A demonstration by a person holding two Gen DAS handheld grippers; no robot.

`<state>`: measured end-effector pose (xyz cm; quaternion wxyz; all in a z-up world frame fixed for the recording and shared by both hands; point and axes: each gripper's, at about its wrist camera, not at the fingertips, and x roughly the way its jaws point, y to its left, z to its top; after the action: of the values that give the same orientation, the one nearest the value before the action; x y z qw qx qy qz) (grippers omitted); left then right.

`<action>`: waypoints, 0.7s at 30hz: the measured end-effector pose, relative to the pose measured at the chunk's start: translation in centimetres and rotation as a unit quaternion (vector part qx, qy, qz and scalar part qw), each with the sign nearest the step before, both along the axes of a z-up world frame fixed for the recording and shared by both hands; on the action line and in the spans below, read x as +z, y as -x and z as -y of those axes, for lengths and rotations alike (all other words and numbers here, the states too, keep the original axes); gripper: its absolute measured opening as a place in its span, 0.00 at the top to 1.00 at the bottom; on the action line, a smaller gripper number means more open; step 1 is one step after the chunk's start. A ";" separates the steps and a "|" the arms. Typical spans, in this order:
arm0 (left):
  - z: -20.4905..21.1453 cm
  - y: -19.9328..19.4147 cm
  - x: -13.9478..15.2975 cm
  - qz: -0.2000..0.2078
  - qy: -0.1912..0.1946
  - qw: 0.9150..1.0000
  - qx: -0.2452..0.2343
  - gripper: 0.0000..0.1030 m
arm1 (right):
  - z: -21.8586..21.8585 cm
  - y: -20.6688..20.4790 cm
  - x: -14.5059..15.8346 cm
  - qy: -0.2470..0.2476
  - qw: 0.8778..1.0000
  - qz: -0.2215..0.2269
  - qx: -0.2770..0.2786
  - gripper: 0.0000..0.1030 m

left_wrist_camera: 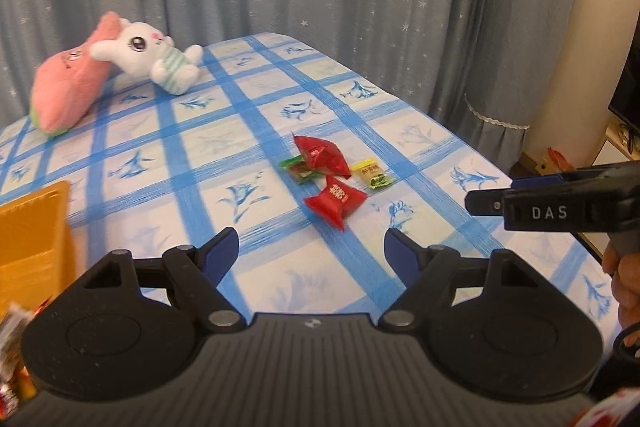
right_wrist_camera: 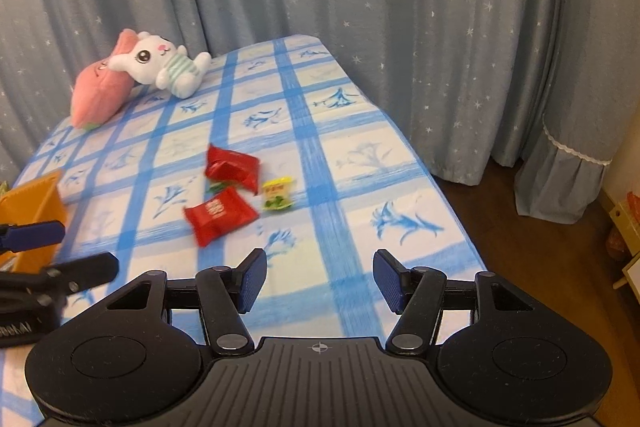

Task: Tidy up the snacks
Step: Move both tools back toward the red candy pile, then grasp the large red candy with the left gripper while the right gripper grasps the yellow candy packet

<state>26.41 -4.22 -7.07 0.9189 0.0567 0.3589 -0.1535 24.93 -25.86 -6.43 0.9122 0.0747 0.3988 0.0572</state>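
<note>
Several snack packets lie together on the blue-checked table: a red packet [left_wrist_camera: 335, 199] nearest me, a second red packet [left_wrist_camera: 322, 155] behind it, a small green packet [left_wrist_camera: 298, 169] partly under that one, and a yellow packet [left_wrist_camera: 372, 174] to their right. The same packets show in the right wrist view: red [right_wrist_camera: 218, 213], red [right_wrist_camera: 233, 166], yellow [right_wrist_camera: 278, 194]. My left gripper [left_wrist_camera: 311, 254] is open and empty, short of the near red packet. My right gripper [right_wrist_camera: 319, 277] is open and empty, short and to the right of the pile. An orange box [left_wrist_camera: 34, 235] stands at the left.
A pink plush [left_wrist_camera: 68, 87] and a white rabbit plush [left_wrist_camera: 154, 57] lie at the table's far left corner. Grey starred curtains hang behind. The table's right edge [right_wrist_camera: 452, 203] drops to a brown floor. Loose wrappers [left_wrist_camera: 12, 347] show at the lower left.
</note>
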 end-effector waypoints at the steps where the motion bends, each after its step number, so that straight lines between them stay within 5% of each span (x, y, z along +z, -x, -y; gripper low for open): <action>1: 0.3 -0.5 -0.4 0.000 0.001 1.000 -0.005 0.25 | 0.2 -0.6 -0.4 -0.003 1.000 -0.002 0.000 0.42; 11: 3.6 -5.0 -4.4 0.017 -0.050 0.997 -0.054 0.35 | 1.2 -5.1 -2.2 -0.018 1.000 -0.001 -0.003 0.42; 21: 5.5 -7.8 -6.9 0.015 -0.088 0.992 -0.092 0.57 | 1.4 -6.9 -3.4 -0.010 1.000 -0.015 0.002 0.47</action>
<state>34.25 -9.73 -13.95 0.8976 0.1721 0.3503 -0.2049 31.86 -27.25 -9.81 0.9052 0.0843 0.4120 0.0618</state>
